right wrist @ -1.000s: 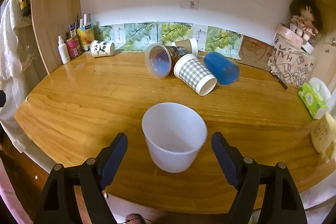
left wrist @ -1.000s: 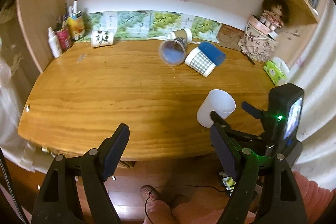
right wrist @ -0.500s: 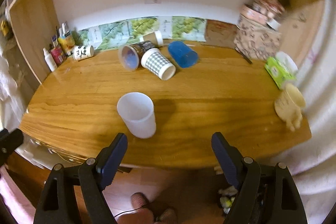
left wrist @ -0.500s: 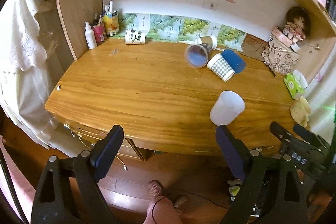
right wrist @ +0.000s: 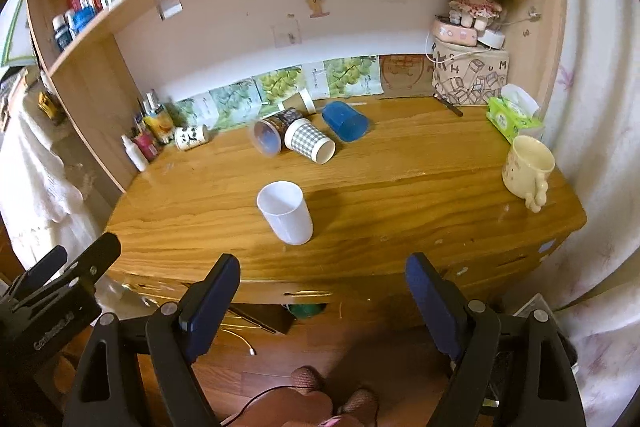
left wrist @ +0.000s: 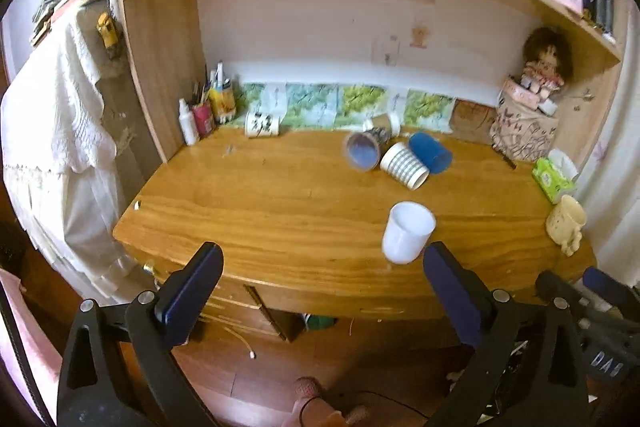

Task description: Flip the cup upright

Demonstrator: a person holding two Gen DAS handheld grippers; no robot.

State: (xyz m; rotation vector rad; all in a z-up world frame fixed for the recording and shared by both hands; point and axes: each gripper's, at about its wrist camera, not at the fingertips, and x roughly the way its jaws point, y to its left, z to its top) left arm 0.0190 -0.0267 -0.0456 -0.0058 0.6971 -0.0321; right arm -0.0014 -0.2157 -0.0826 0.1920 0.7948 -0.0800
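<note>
A white plastic cup (left wrist: 407, 231) stands upright, mouth up, near the front edge of the wooden desk (left wrist: 280, 211); it also shows in the right wrist view (right wrist: 285, 211). My left gripper (left wrist: 320, 291) is open and empty, held back off the desk's front edge over the floor. My right gripper (right wrist: 322, 297) is open and empty too, also back from the desk edge. The right gripper's body shows at the left view's lower right (left wrist: 600, 311), and the left gripper's at the right view's lower left (right wrist: 52, 287).
At the desk's back lie a clear cup (right wrist: 266, 138), a checked paper cup (right wrist: 310, 143), a blue cup (right wrist: 345, 121), a brown paper cup (right wrist: 298, 103) and a panda mug (right wrist: 191, 137). A cream mug (right wrist: 526, 169) and tissue box (right wrist: 514, 115) stand right. Bottles (right wrist: 140, 143) stand left.
Both grippers have pulled back and up from the desk. The right gripper, earlier with its jaws either side of the white cup, is now well clear of it. The cup stays upright.
</note>
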